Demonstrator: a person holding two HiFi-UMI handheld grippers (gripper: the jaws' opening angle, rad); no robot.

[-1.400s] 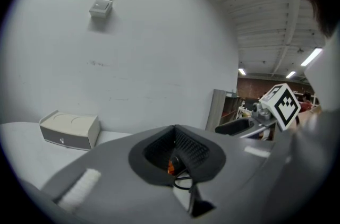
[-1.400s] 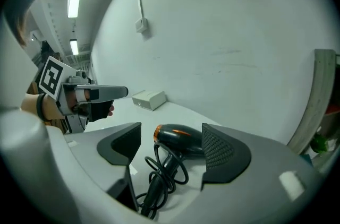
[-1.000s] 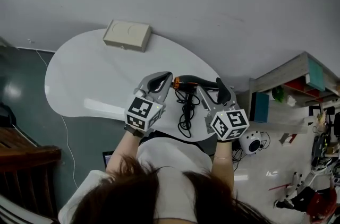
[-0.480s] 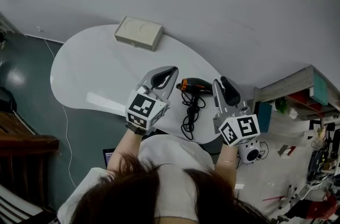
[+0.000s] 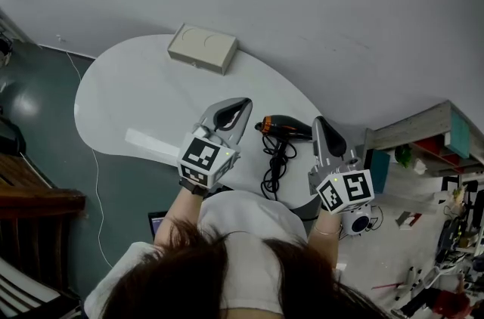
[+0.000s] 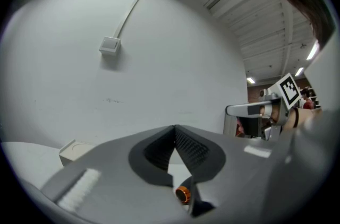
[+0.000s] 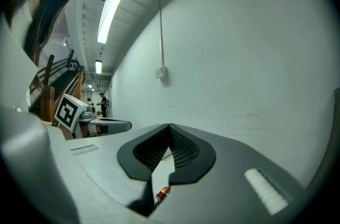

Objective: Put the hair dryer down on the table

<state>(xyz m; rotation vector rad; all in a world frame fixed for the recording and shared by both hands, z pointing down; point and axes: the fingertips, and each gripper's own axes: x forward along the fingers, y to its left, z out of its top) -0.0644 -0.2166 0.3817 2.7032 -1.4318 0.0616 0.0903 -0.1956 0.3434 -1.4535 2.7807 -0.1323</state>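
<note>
Seen from above, a black dryer (image 5: pixel 286 128) with an orange ring at its nozzle end lies on its side on a white, rounded table (image 5: pixel 136 98), close to the edge nearest the person. Its black cord (image 5: pixel 272 172) trails in loose loops toward that edge. The dryer sits between the two grippers, and neither one holds it. The left gripper (image 5: pixel 243 104) hangs above the table just left of the nozzle, pointing away from the person. In its own view the left gripper (image 6: pixel 174 127) has its jaws clenched tip to tip with nothing between them, and the orange ring of the dryer (image 6: pixel 183 194) shows low beneath them. The right gripper (image 5: pixel 319 121) sits at the dryer's other end. Its own view shows the right gripper (image 7: pixel 170 126) with its jaws pressed together, having just been closing, also with nothing between them, and a sliver of the dryer (image 7: pixel 163 194) shows below. A flat beige box (image 5: pixel 202 48) rests at the far edge of the table against a plain pale wall (image 5: pixel 318 15), well apart from the dryer.
</note>
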